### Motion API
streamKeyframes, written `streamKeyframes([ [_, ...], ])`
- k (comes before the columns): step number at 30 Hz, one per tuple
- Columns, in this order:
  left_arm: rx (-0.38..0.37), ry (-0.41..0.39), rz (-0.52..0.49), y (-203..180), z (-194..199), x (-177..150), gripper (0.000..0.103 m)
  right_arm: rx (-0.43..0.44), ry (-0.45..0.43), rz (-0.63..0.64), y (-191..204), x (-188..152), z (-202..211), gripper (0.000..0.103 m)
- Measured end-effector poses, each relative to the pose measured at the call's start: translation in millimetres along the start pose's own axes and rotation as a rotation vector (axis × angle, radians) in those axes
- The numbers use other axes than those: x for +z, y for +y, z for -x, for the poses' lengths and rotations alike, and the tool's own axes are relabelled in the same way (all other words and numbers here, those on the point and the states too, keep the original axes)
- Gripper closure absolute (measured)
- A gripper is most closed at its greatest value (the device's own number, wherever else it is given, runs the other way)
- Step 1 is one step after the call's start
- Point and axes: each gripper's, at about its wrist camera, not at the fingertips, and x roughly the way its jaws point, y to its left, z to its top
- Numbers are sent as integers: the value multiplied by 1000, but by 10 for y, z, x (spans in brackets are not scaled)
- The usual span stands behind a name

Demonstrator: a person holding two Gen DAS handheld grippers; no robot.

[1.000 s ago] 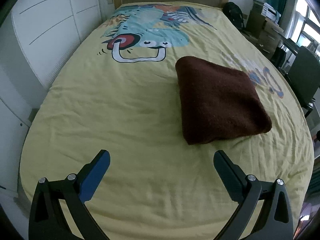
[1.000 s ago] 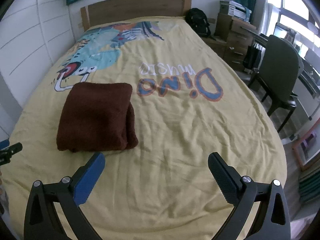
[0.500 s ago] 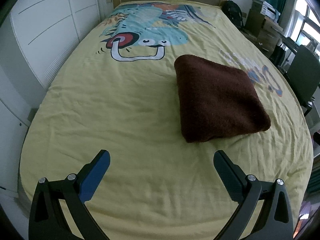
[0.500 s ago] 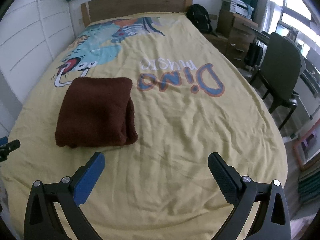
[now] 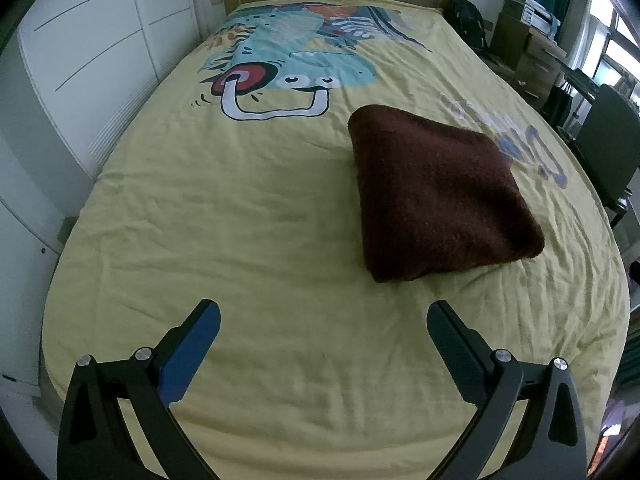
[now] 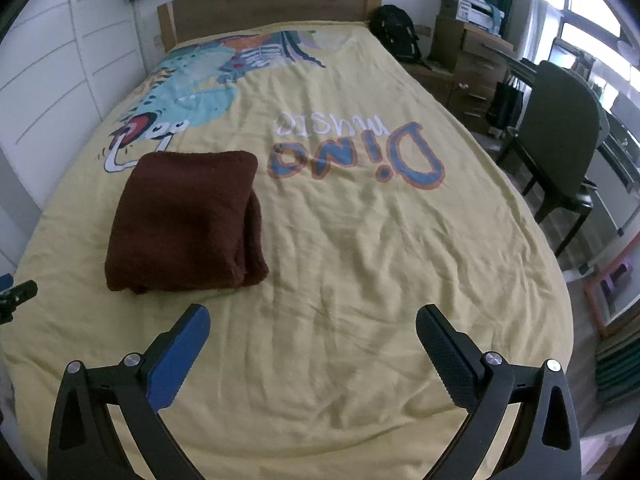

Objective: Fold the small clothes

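Observation:
A dark brown folded garment (image 5: pixel 436 196) lies flat on the yellow bedspread (image 5: pixel 240 220), a thick squarish bundle. In the right wrist view the same brown garment (image 6: pixel 186 220) sits left of centre, its folded layers showing along the right side. My left gripper (image 5: pixel 323 312) hangs open above the bed's near end, with the garment ahead and to the right, apart from both fingers. My right gripper (image 6: pixel 313 316) is open too, nothing between its fingers, the garment ahead to its left. At the far left edge of the right wrist view, a bit of the left gripper (image 6: pixel 16 294) shows.
The yellow bedspread (image 6: pixel 360 240) carries a dinosaur print and "Dino music" lettering. A wooden headboard (image 6: pixel 264 4) stands at the far end. White panelled cupboards (image 5: pixel 92 52) line the left side. A dark chair (image 6: pixel 564 136), drawers and a backpack (image 6: pixel 396 32) stand to the right.
Both grippers have drawn back and lifted slightly, so the garment looks a little farther off. The garment itself has not moved, and both grippers have stayed open.

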Motion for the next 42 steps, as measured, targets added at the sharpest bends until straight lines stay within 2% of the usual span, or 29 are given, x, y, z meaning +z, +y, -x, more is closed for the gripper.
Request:
streamKeyframes([
  [42,-9,12,-9,71,-9,-12,1,-7,44,-6,-52,-102,-124,0],
])
